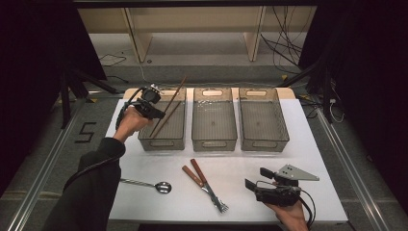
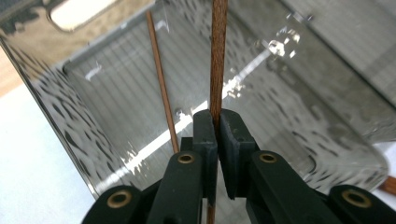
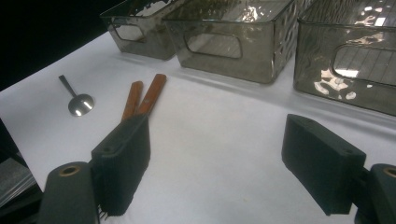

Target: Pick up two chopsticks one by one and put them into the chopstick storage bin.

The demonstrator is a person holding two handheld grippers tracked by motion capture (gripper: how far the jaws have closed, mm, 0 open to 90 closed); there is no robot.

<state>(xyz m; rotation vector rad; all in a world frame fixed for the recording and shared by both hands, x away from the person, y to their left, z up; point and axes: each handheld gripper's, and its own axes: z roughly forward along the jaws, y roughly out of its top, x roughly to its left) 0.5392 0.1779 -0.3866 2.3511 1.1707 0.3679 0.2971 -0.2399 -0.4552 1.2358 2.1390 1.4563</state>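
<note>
Held chopstick: top cut off by upper edge in left gripper view; lower part hidden between claw pads.
Second chopstick: lower end hidden behind left claw.
Two forks: tines hidden behind pad of right claw in right gripper view.
Spoon: handle end cut off at table edge, dark beyond.
Right bin: cut off by right edge.
Person's right hand: cut off by bottom edge in high view.

A white counter is set on grey floor; pale wooden shelving is seen behind, flanked by dark curtains and loose cables
</note>
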